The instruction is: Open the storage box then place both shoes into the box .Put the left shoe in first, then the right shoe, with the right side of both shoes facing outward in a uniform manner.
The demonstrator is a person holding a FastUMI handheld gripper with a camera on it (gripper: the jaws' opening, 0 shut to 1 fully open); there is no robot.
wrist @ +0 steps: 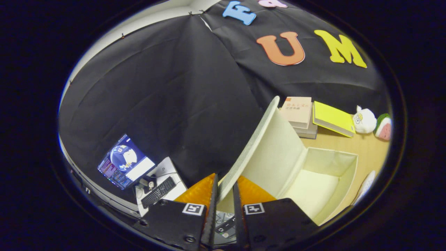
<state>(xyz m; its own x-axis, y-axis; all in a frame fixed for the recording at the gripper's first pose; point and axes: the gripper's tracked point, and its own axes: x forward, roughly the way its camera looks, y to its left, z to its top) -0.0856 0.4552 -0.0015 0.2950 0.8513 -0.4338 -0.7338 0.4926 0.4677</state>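
Cream fabric lines the storage box (313, 181), which sits open on a pale wooden worktop (369, 150), its inside bare as far as it can be seen. Its lid (254, 139) stands raised and tilted up away from the cavity, with the rounded free edge running down into the narrow gap between the fingers of the tool (224, 195). The two fingers are nearly closed, one on each side of that lid edge, and seem to pinch it; whether both truly press on it is hard to tell for certain, since the edge is thin and the fingers cover the contact.

Beyond the box, against the black cloth wall (167, 97), lies a stack of books (300, 116) with a pale pinkish cover on top. Just beside it a yellow book (332, 118) rests at a slant. Further along are a white plush toy (364, 120) and, touching or nearly touching it, a watermelon-slice plush (384, 127). At the far side of the box a white object (366, 184) is partly visible, too cut off to identify.

Off past the other finger, lower than the worktop, a lit monitor (125, 162) stands on a white desk (169, 169) with a dark keyboard (158, 191) beside it.
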